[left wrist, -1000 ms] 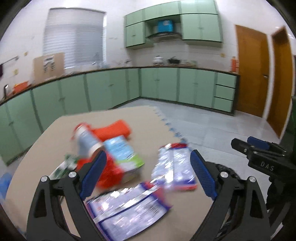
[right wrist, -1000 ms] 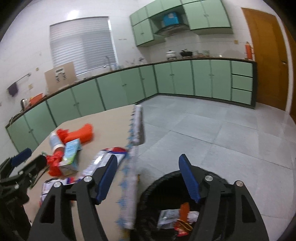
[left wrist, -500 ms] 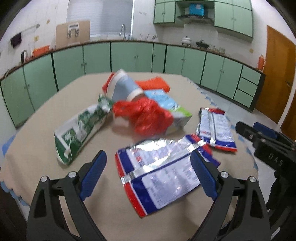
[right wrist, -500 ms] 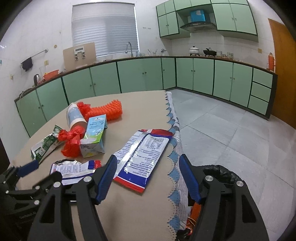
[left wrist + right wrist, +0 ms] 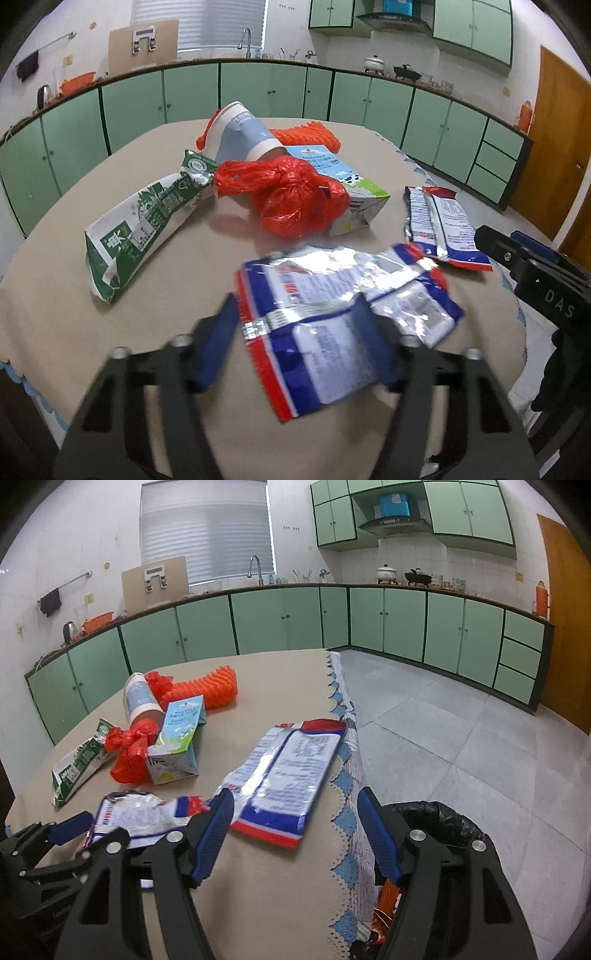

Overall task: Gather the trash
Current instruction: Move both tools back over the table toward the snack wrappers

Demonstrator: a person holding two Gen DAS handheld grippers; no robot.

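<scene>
Now my desk (image 5: 55, 258), under its tan cloth, carries the trash heap, and beside its edge on the floor stands the black-lined bin (image 5: 447, 823). Nearest that bin lies a blue-and-red foil wrapper (image 5: 291, 771), and farther from it a crumpled foil wrapper (image 5: 332, 306), a red plastic bag (image 5: 291, 199) and a green carton (image 5: 147, 225). My left tool (image 5: 299, 343) is spread around the crumpled wrapper's near end, while my right tool (image 5: 295, 834) hangs spread over the desk edge, holding nothing.
</scene>
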